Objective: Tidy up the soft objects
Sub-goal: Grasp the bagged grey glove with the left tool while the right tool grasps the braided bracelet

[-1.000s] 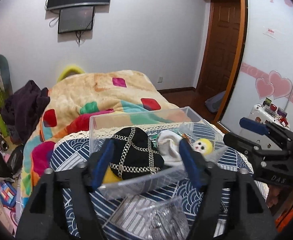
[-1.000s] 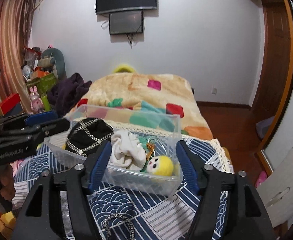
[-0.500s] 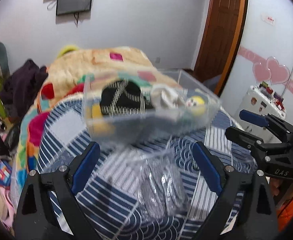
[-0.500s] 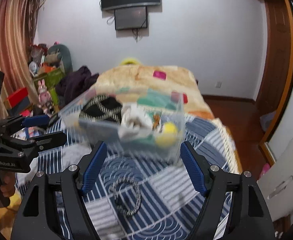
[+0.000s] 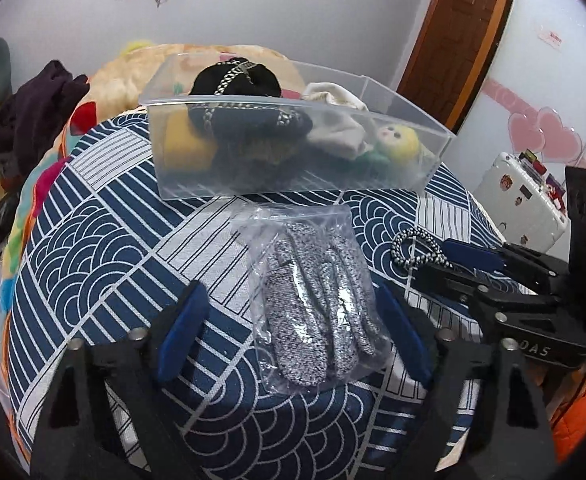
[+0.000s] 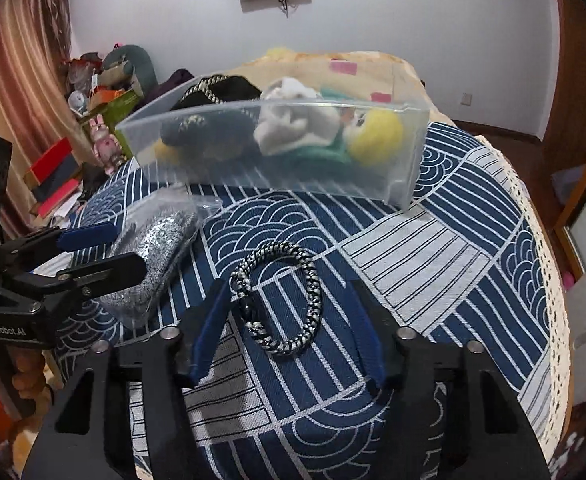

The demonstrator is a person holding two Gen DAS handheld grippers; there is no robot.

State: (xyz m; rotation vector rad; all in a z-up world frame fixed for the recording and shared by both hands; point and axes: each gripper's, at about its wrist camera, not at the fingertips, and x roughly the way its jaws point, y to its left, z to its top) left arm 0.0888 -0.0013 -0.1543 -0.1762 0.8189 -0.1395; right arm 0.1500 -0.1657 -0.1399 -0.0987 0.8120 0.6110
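A clear plastic box (image 5: 285,184) (image 6: 397,184) stands on the blue patterned cloth (image 5: 105,240) and holds a black chained hat (image 5: 237,80), a white cloth (image 5: 337,132) and a yellow-haired doll (image 5: 399,142). A clear bag of grey knit gloves (image 5: 317,304) (image 6: 153,256) lies between the fingers of my open left gripper (image 5: 293,332). A black-and-white braided loop (image 6: 281,300) (image 5: 417,248) lies between the fingers of my open right gripper (image 6: 289,340). Both grippers hang low over the cloth and hold nothing.
A bed with a colourful blanket (image 5: 141,64) lies behind the table. Dark clothes (image 5: 33,108) and clutter (image 6: 93,120) are piled at the left. A white suitcase (image 5: 521,204) stands at the right, a wooden door (image 5: 453,32) beyond it.
Both grippers have pulled back from the box, tilted down and opened wider. The glove bag and the braided loop now lie between their fingers.
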